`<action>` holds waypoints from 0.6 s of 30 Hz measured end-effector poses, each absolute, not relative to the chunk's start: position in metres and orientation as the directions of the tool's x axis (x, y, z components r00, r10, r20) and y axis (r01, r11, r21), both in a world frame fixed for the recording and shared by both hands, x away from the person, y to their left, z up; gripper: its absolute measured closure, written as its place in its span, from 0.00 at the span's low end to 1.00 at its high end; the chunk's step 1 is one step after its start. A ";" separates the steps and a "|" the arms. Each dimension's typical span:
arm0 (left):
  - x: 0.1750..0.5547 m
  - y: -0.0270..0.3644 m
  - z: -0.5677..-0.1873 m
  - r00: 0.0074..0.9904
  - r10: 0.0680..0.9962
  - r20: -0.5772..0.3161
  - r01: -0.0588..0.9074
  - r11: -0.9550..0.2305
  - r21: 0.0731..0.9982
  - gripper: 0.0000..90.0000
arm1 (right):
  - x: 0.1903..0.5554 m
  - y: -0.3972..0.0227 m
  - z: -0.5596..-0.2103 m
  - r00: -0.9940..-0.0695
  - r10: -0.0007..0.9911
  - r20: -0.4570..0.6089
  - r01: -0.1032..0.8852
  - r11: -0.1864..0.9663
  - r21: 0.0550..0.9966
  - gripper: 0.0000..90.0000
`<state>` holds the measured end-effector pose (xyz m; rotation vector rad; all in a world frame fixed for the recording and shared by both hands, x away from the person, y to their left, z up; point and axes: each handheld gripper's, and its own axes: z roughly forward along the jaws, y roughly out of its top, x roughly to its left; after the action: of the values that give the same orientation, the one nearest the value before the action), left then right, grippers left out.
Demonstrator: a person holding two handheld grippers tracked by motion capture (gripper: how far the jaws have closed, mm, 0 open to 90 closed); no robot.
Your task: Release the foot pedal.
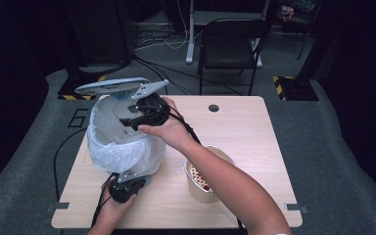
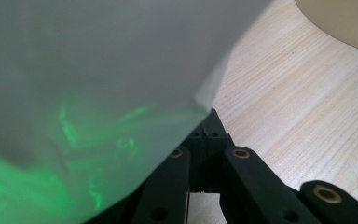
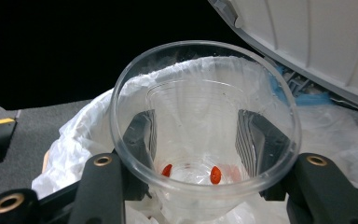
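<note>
Large "6" on grey floor mat [image 1: 80, 119] — left of table.

The left tongs [image 1: 126, 187] rest low with jaws shut, while the right tongs [image 1: 133, 120] are raised, jaws part-spread.

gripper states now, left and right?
Left gripper: jaws shut on the edge of the white bin liner.
Right gripper: jaws closed on a clear plastic cup, held over the bin.
</note>
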<state>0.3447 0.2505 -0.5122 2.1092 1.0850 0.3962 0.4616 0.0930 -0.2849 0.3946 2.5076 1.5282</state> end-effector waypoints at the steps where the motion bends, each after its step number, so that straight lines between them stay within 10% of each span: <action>1: 0.345 0.250 -0.512 0.598 0.799 -0.052 0.578 -0.386 0.719 1.00 | 0.462 0.094 -0.286 -0.948 0.317 -0.005 0.141 0.436 0.889 0.52; 9: 0.345 0.251 -0.512 0.600 0.798 -0.052 0.577 -0.387 0.719 1.00 | 0.459 0.100 -0.292 -0.940 0.340 -0.005 0.152 0.431 0.889 0.21; 18: 0.344 0.246 -0.515 0.572 0.814 -0.104 0.579 -0.311 0.754 1.00 | 0.456 0.085 -0.285 -0.939 0.343 0.014 0.159 0.398 0.904 0.19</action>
<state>0.3441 0.2456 -0.5150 2.0211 1.1116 0.3804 0.4561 0.0847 -0.2847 0.4493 2.4761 1.5709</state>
